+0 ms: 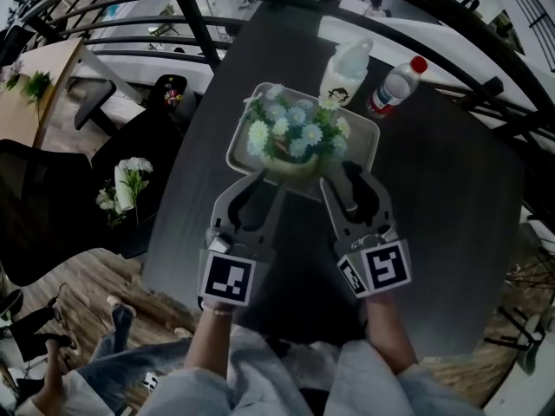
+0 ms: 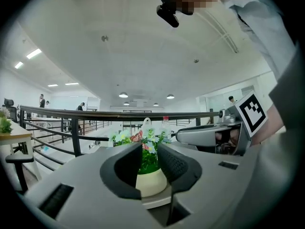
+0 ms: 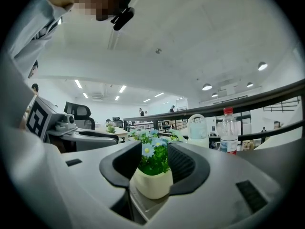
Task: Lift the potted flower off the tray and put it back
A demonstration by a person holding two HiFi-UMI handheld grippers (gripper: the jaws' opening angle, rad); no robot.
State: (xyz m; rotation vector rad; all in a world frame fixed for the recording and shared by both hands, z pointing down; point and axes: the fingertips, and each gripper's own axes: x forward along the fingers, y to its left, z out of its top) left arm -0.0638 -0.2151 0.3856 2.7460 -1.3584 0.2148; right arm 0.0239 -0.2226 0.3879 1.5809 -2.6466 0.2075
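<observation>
The potted flower, blue and white blossoms in a cream pot, is seen over the near half of the tray. Whether its base is clear of the tray cannot be told. It is gripped from the tray's near side by both grippers.

The left gripper is held partly open, with its pads closed against the pot's sides. The pot fills the gap between the pads, and its edges are hidden behind them. The right gripper is likewise partly open and closed on the pot, with the blossoms rising between its pads. In the head view the two grippers converge above the tray's near edge, the left at the pot's left and the right at its right. A strip of the tray is seen beneath the pot in both gripper views.

The tray is set on a dark worktop. Just beyond the tray's far edge a white jug is stood. A clear bottle with a red cap is laid tilted beside the jug, past the tray's far right corner.
</observation>
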